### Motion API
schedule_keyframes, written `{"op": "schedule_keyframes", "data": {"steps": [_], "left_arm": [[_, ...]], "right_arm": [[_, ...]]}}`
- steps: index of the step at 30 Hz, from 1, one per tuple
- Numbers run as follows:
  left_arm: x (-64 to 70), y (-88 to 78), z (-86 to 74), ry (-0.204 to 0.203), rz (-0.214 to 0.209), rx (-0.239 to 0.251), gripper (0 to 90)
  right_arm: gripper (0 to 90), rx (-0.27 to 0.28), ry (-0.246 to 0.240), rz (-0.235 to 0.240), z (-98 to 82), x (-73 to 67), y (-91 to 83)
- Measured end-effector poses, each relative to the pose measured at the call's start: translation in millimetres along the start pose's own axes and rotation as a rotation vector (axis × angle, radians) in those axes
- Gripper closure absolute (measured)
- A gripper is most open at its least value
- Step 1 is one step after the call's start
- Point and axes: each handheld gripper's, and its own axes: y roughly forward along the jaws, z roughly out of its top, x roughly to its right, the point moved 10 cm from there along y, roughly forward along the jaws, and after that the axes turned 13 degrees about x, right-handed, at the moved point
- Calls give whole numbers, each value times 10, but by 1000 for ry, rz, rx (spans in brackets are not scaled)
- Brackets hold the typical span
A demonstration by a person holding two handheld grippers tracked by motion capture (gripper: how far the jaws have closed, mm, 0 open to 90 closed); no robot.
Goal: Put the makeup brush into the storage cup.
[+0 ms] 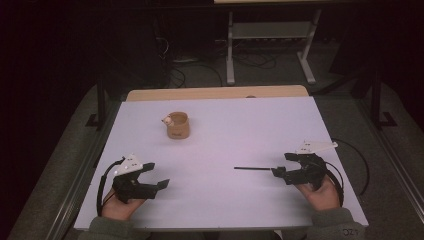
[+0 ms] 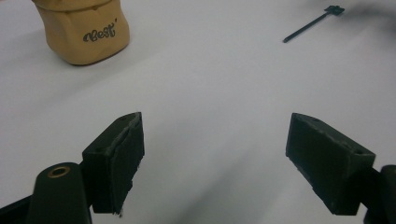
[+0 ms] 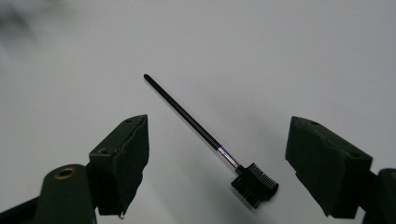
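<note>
Right tool (image 1: 286,169) wide open, empty, straddling comb end of slim black brush (image 1: 252,169) lying near bench's right edge, handle pointing toward left edge; left tool (image 1: 154,175) open, empty, well apart.

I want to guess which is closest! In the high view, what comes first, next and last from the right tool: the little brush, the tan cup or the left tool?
1. Brush, just left of the right tool.
2. Left tool, across the table's near side.
3. Tan cup, farther back, left.
</note>
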Motion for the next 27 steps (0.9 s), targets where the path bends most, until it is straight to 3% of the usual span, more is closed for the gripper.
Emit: {"op": "schedule_keyframes", "data": {"steps": [7, 11, 19, 27], "left_arm": [[33, 12, -11, 10, -4, -7, 192], [32, 17, 14, 15, -3, 7, 191], [10, 6, 14, 15, 0, 6, 192], [6, 4, 25, 19, 3, 7, 194]], "right_arm": [[200, -53, -34, 15, 35, -19, 38], [191, -111, -67, 22, 85, 10, 31], [180, -137, -98, 44, 284, 51, 47], [182, -203, -143, 58, 396, 56, 112]]}}
